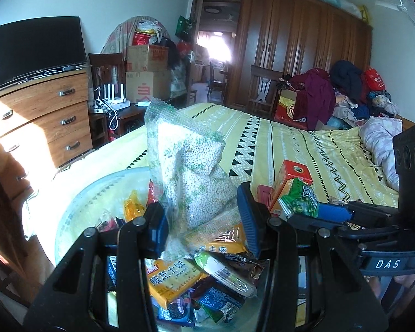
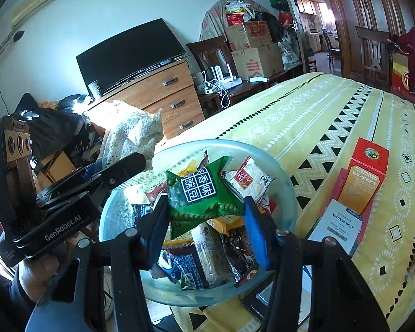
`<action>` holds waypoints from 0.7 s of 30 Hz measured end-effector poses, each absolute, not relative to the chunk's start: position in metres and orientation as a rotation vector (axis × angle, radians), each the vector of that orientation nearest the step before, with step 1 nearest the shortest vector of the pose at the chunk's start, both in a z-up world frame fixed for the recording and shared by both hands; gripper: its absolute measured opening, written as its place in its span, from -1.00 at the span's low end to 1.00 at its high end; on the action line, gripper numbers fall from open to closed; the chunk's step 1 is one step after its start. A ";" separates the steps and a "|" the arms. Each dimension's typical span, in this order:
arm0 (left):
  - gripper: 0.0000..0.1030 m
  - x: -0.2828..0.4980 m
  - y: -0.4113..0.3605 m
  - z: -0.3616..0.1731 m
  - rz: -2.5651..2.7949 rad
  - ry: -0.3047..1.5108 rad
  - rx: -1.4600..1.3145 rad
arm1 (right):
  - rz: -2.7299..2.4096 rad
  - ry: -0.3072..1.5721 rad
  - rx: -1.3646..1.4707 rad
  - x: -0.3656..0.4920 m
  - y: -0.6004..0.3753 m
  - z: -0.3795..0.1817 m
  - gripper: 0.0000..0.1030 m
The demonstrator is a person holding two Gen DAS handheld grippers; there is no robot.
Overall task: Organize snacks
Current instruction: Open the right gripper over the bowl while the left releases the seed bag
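Observation:
A round glass bowl (image 2: 286, 193) full of snack packets sits on the bed's near corner; it also shows in the left wrist view (image 1: 77, 207). My left gripper (image 1: 203, 222) is shut on a clear bag of white-green grains (image 1: 188, 166), held upright above the bowl; the bag also shows in the right wrist view (image 2: 132, 132). My right gripper (image 2: 204, 221) is shut on a green pea packet (image 2: 199, 196) over the bowl, also visible in the left wrist view (image 1: 300, 202). A yellow cheese-snack box (image 1: 171, 279) lies among the packets.
A red-orange box (image 2: 365, 177) and a white "Whitening" box (image 2: 337, 227) lie on the yellow bedspread (image 2: 332, 105) right of the bowl. A wooden dresser (image 2: 163, 94) with a TV stands left. Clothes pile (image 1: 345, 94) at the bed's far side.

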State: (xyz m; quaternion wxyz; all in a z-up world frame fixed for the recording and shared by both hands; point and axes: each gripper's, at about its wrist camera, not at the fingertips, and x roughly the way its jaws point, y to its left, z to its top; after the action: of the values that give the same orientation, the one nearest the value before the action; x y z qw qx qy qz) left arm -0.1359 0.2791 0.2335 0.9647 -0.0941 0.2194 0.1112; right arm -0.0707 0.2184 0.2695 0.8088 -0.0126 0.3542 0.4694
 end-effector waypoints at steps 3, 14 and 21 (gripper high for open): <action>-0.12 -0.135 0.280 0.233 0.224 0.452 -0.189 | 1.002 0.770 -0.025 -0.069 0.219 0.266 0.09; -0.12 -0.134 0.285 0.230 0.223 0.471 -0.194 | 1.006 0.788 -0.026 -0.066 0.224 0.258 0.09; -0.12 -0.133 0.290 0.226 0.222 0.484 -0.203 | 1.007 0.790 -0.038 -0.068 0.229 0.257 0.09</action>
State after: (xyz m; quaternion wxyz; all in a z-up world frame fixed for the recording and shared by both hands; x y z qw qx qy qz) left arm -0.1334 0.2896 0.2263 0.9597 -0.1003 0.2385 0.1096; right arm -0.0676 0.2286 0.2567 0.8018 -0.0176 0.3687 0.4700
